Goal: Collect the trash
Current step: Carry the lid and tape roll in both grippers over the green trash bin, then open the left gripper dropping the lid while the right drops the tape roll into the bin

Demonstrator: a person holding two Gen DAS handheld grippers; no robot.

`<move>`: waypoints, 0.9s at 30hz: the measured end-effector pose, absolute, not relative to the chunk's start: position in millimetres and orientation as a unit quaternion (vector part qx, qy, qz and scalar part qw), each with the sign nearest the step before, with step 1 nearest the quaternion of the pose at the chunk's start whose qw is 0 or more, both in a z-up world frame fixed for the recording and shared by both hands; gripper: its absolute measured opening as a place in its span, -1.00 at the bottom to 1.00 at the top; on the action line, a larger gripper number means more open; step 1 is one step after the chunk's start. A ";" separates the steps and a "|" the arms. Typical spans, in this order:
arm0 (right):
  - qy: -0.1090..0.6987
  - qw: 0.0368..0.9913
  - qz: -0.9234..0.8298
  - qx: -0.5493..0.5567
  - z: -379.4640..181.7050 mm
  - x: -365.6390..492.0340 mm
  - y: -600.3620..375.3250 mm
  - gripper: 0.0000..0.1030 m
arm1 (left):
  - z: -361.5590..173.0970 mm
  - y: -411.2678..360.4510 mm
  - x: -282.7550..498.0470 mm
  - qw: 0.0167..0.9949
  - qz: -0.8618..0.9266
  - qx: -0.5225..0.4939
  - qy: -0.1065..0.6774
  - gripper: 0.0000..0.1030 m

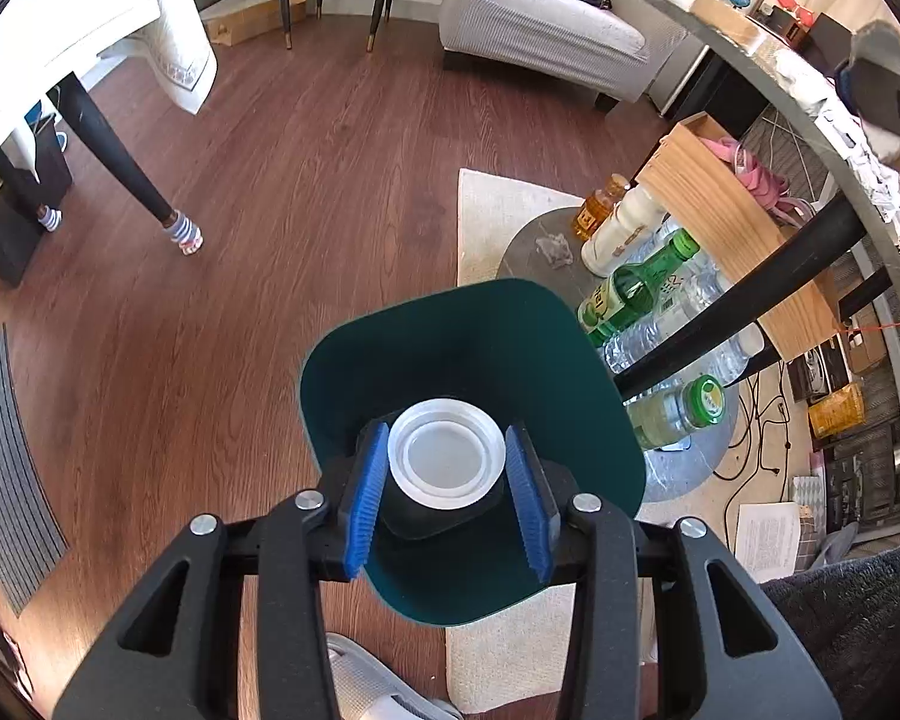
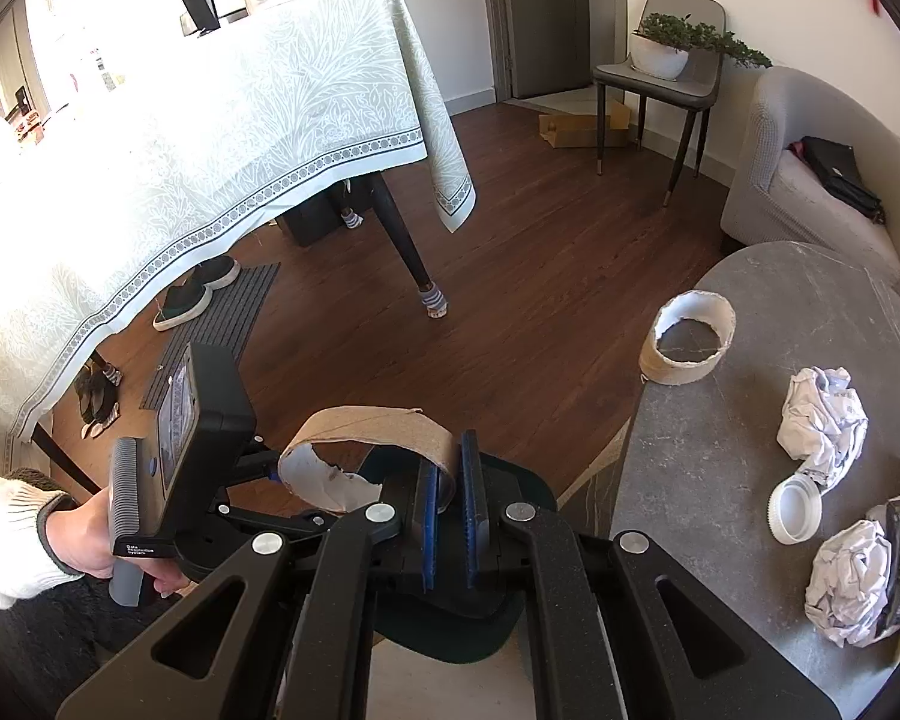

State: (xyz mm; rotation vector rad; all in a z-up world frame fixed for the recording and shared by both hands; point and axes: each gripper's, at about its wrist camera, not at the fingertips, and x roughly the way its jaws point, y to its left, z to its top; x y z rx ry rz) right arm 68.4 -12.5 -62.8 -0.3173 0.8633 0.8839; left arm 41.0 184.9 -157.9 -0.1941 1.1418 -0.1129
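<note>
My left gripper point(image 1: 447, 483) holds the dark green bin point(image 1: 474, 360) by its black neck, with a white plastic lid point(image 1: 446, 461) between the blue fingers point(image 1: 366, 498). My right gripper point(image 2: 450, 504) is shut on the wall of a cardboard ring point(image 2: 372, 426) and holds it above the green bin point(image 2: 528, 480). On the grey table point(image 2: 720, 480) lie a second cardboard ring point(image 2: 687, 339), two crumpled papers point(image 2: 822, 420), point(image 2: 849, 582) and a white lid point(image 2: 795, 507).
Under the grey table stand several bottles point(image 1: 642, 288) on a lower shelf, with a crumpled tissue point(image 1: 555, 249). A wooden box point(image 1: 744, 222) is beside them. A dining table with a cloth point(image 2: 240, 120), a chair point(image 2: 660, 78), a sofa point(image 2: 810, 180) and shoes point(image 2: 192, 294) stand around the wood floor.
</note>
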 end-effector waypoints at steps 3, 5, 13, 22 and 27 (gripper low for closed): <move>0.406 0.800 0.415 -0.152 -65.1 69.7 -4.4 -0.87 | -161.6 189.3 38.7 0.834 -0.048 -0.087 0.542 -0.06; 0.408 0.798 0.414 -0.157 -68.2 71.0 0.3 -0.87 | -161.1 192.8 36.2 0.836 -0.046 -0.087 0.540 -0.05; 0.426 0.785 0.413 -0.178 -90.8 69.7 23.0 -0.87 | -135.7 219.5 22.8 0.860 -0.041 -0.114 0.496 -0.18; 0.452 0.768 0.401 -0.210 -126.3 67.4 44.0 -0.87 | -92.2 242.6 12.4 0.887 -0.027 -0.129 0.444 -0.47; 0.476 0.753 0.393 -0.228 -151.1 69.3 54.0 -0.87 | -73.5 245.6 12.8 0.893 -0.029 -0.136 0.427 -0.56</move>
